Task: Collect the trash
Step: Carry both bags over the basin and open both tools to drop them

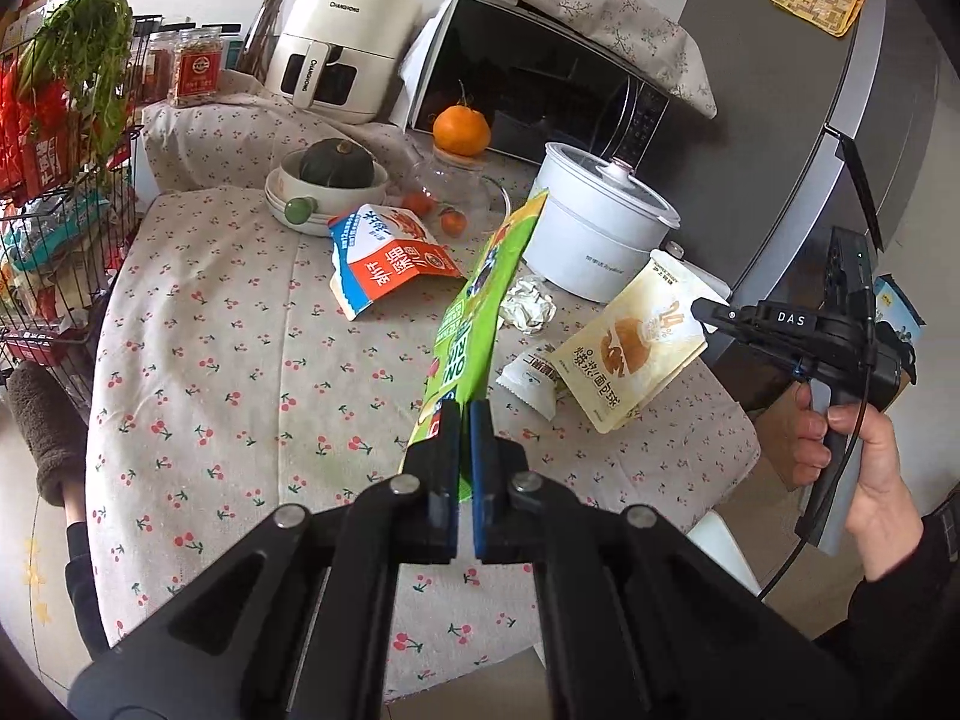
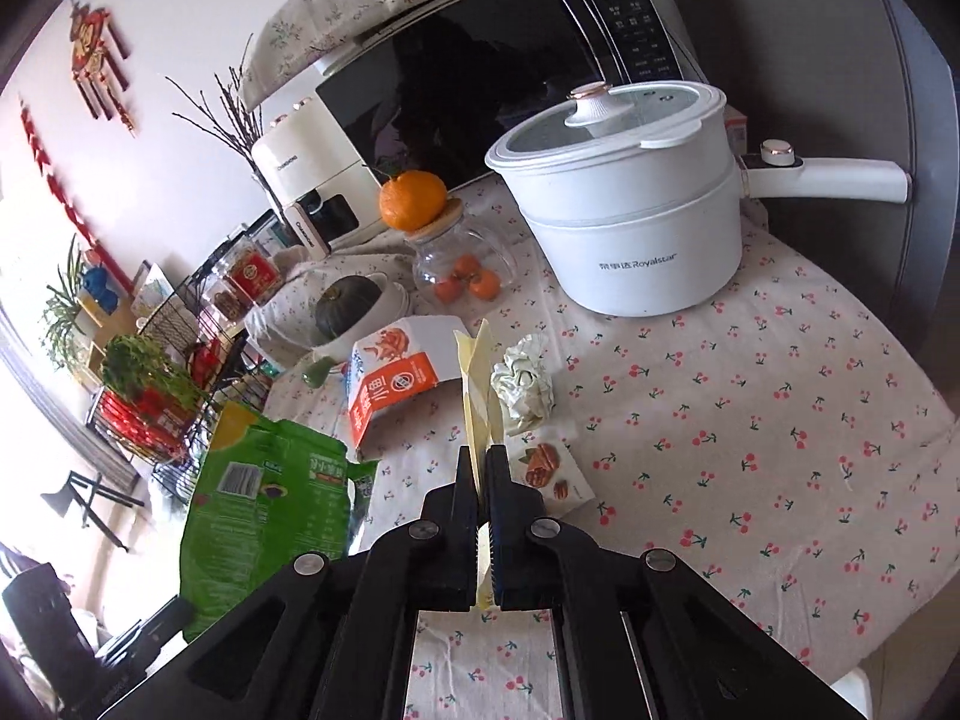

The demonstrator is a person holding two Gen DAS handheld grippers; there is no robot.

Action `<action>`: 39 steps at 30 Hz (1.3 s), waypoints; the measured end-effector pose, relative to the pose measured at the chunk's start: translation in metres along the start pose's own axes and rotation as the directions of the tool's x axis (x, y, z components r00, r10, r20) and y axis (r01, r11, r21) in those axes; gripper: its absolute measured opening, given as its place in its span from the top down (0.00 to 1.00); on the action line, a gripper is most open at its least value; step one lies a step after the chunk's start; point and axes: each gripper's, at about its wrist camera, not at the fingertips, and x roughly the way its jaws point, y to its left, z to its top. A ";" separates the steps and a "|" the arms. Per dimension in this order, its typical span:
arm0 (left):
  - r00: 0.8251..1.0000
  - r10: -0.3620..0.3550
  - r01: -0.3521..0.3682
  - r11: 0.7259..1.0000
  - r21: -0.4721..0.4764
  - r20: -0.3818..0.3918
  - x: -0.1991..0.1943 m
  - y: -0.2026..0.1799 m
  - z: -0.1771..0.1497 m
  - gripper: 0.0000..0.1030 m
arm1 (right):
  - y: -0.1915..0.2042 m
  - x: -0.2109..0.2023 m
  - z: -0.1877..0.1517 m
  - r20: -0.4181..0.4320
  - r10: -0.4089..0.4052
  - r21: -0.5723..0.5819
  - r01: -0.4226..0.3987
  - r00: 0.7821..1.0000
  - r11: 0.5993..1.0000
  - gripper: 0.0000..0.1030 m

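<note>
My left gripper point(image 1: 467, 411) is shut on a green snack bag point(image 1: 480, 306), held edge-on above the table; the same green bag point(image 2: 270, 510) shows at the left of the right wrist view. My right gripper point(image 2: 482, 456) is shut on a cream-yellow bread bag point(image 2: 477, 396), which hangs lifted off the cloth point(image 1: 636, 342) from the black fingers point(image 1: 714, 312) at the right. On the table lie an orange-and-white carton point(image 1: 384, 264) point(image 2: 390, 384), a crumpled paper ball point(image 1: 528, 306) point(image 2: 522, 390) and a small white nut wrapper point(image 1: 528, 381) point(image 2: 549, 468).
A white electric pot point(image 1: 600, 228) point(image 2: 630, 228) stands behind the trash, a microwave point(image 1: 540, 84) and air fryer point(image 1: 342, 42) further back. A bowl with a green squash point(image 1: 336, 171), a glass jar topped by an orange point(image 1: 461, 132) and a wire rack point(image 1: 48, 228) at the left edge.
</note>
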 end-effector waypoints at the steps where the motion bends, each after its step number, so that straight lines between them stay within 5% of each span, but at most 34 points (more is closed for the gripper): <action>1: 1.000 -0.011 0.011 1.000 0.003 0.001 -0.003 -0.004 0.000 0.97 | 0.001 -0.011 0.000 0.011 -0.003 -0.011 0.003 1.000 1.000 0.97; 13: 0.982 -0.176 0.181 0.981 0.071 -0.063 -0.017 -0.070 -0.017 0.97 | -0.019 -0.140 -0.027 0.090 -0.070 -0.064 0.076 0.993 0.995 0.97; 23: 0.922 -0.290 0.333 0.933 0.139 -0.258 -0.005 -0.138 -0.070 0.97 | -0.067 -0.197 -0.080 -0.006 -0.183 -0.033 0.183 0.983 0.983 0.97; 31: 0.873 -0.275 0.372 0.909 0.186 -0.402 0.021 -0.188 -0.116 0.97 | -0.105 -0.197 -0.116 -0.121 -0.266 -0.013 0.267 0.956 0.964 0.97; 39: 0.866 -0.222 0.366 0.892 0.265 -0.448 0.042 -0.216 -0.143 0.96 | -0.125 -0.189 -0.122 -0.190 -0.298 0.005 0.304 0.936 0.953 0.96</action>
